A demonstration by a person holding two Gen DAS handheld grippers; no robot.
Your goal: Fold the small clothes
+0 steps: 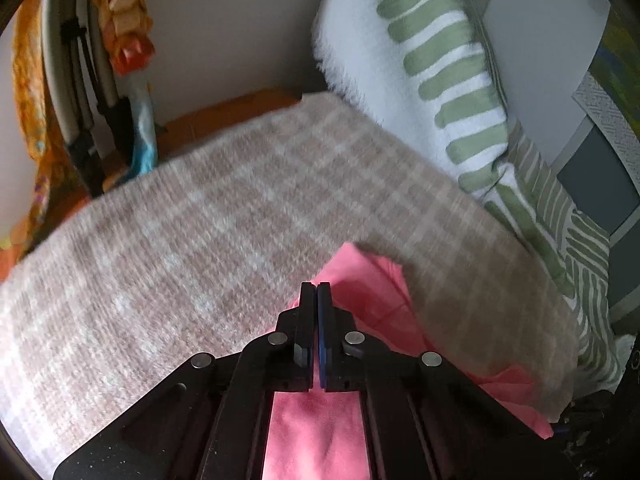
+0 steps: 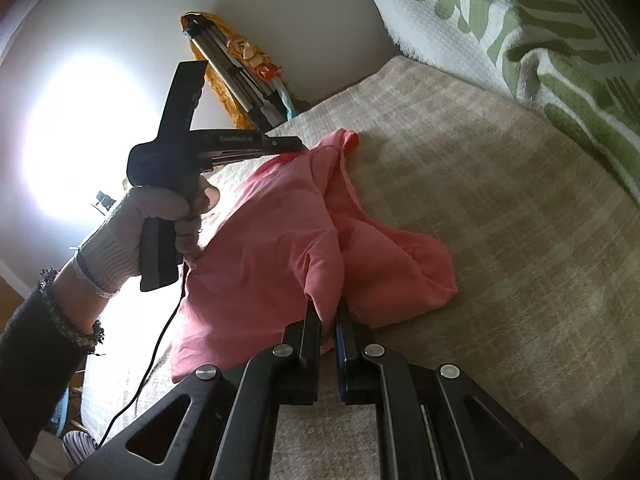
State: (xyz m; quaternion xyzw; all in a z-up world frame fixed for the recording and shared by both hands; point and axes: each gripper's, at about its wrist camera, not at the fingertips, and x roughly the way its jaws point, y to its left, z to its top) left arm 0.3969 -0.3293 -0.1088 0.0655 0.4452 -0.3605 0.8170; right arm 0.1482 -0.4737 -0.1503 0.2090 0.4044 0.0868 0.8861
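A small pink garment (image 2: 280,248) is held up over a beige checked bed cover (image 2: 500,220). My right gripper (image 2: 329,308) is shut on a bunched edge of the garment near the camera. My left gripper (image 2: 294,148), held by a gloved hand, is shut on the garment's far upper edge. In the left wrist view the left gripper (image 1: 316,286) has its jaws closed, with pink cloth (image 1: 360,280) hanging below and beside them. The lower right part of the garment rests crumpled on the cover.
A white pillow with green stripes (image 1: 420,60) leans at the head of the bed, also in the right wrist view (image 2: 520,20). A folded tripod (image 2: 236,80) and orange cloth (image 1: 28,100) stand by the wall. A black cable (image 2: 156,352) hangs from the left gripper.
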